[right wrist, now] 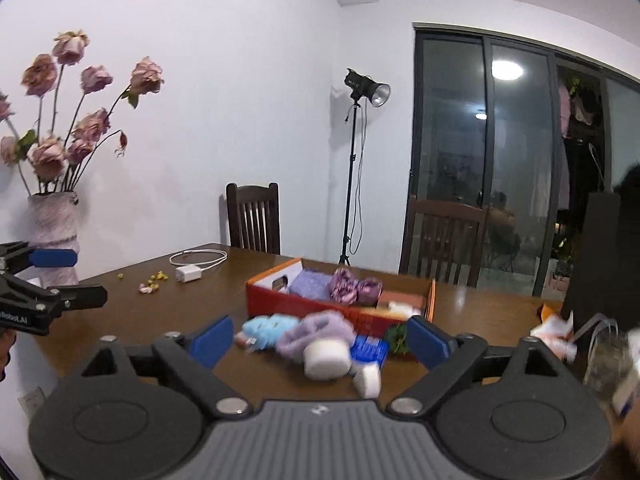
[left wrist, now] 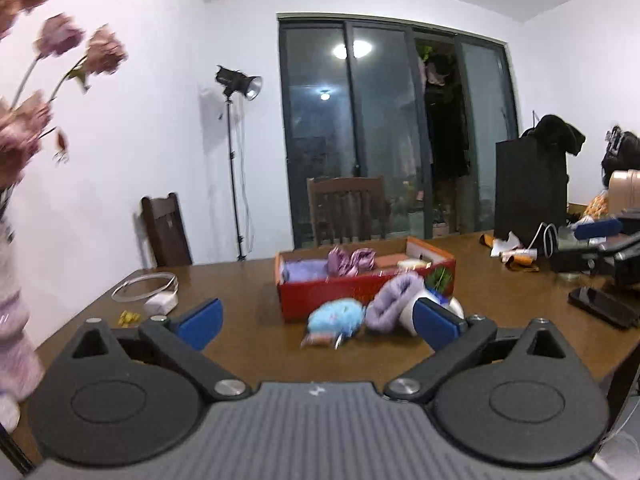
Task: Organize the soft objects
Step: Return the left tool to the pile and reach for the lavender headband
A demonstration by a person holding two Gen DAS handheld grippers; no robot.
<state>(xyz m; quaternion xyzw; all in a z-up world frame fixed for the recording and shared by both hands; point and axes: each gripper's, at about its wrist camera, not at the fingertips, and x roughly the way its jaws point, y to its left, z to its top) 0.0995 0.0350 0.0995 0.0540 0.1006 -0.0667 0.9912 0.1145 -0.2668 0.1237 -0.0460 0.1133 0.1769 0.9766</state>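
An open red box (left wrist: 320, 294) stands mid-table and holds a folded lilac cloth (left wrist: 306, 270) and a shiny purple scrunchie (left wrist: 352, 260). In front of the box lie a light-blue plush toy (left wrist: 336, 318), a fluffy lilac piece (left wrist: 394, 300) and a white roll (left wrist: 410, 312). My left gripper (left wrist: 318, 322) is open short of them, holding nothing. The right wrist view shows the same red box (right wrist: 280, 304), plush toy (right wrist: 268, 330), lilac piece (right wrist: 316, 334), white roll (right wrist: 326, 358) and a blue packet (right wrist: 370, 350). There my right gripper (right wrist: 320, 340) is also open and holds nothing.
A vase of dried roses (right wrist: 54, 232) stands at the table's left edge. A white charger with cable (right wrist: 188, 274) and small yellow bits lie near it. At the right are a dark phone (left wrist: 604, 306), a black bag (left wrist: 530, 188) and clutter. Chairs (left wrist: 346, 208) line the far side.
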